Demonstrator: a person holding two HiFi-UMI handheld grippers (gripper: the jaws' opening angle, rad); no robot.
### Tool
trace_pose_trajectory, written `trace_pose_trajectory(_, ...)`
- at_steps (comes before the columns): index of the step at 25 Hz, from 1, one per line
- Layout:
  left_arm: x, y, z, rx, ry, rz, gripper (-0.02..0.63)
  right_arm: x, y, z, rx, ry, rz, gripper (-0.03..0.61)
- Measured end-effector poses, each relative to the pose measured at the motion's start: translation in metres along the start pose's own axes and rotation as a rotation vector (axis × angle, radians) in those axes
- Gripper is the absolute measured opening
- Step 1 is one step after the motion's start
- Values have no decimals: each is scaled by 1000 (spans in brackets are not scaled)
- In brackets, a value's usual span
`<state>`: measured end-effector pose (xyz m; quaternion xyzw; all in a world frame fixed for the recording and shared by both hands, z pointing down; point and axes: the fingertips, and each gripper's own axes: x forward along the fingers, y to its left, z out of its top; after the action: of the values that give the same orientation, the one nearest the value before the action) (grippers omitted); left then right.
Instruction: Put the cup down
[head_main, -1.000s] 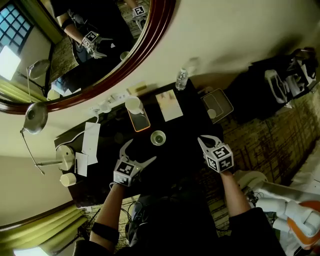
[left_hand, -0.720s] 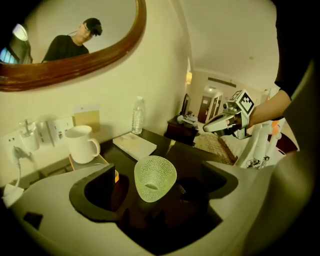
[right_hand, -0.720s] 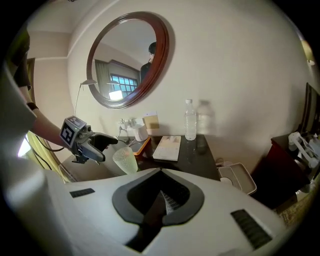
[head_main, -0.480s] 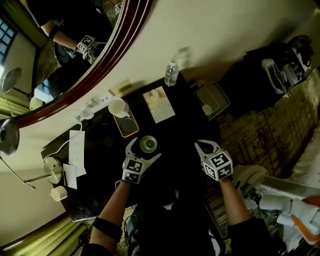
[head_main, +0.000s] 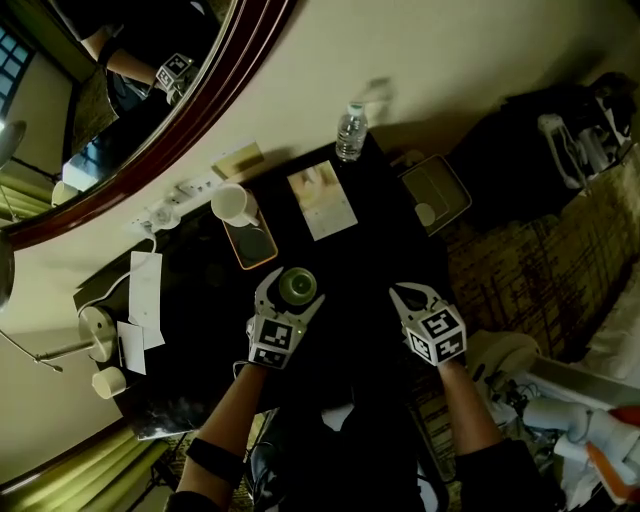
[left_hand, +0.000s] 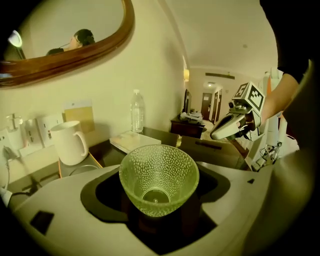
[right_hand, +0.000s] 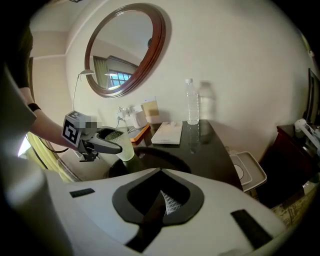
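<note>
left gripper: the jaws have just been closing and now bear on the two sides of the cup, which sits between them. cup description: translucent pale green glass, pebbled with small dimples over the whole wall, wide round mouth tapering to a small flat round base, upright, mouth up, nothing inside. cup location: over the near middle of the dark table, just in front of the orange-rimmed tray; i cannot tell whether its base touches the tabletop. a white mug stands at the far end of that tray. a pale booklet lies beyond the cup, and a clear water bottle stands at the far edge by the wall. right gripper: jaws together, nothing between them, held well apart from the cup to its right.
</note>
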<state>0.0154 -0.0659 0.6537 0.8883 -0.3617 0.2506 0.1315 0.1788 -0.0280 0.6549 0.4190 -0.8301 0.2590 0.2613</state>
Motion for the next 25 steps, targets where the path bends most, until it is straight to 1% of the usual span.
trace_pose_trajectory(5, -1, 9, 6, -26, -30, 31, 385, 5, 5, 0, -7, 3, 11, 3)
trace_pose_trajectory(10, -10, 24, 25, -30, -64, 61, 385, 16, 21, 15, -32, -2, 55, 3)
trace_pose_trajectory(17, -24, 75, 43, -26, -88, 127, 385, 50, 62, 58, -107, -22, 155, 3)
trace_pose_trajectory(21, -24, 107, 35, 23, -96, 146, 385, 71, 95, 83, -159, -21, 237, 3)
trace_pose_trajectory(25, -23, 127, 32, 15, -91, 160, 385, 94, 123, 96, -222, -14, 313, 3)
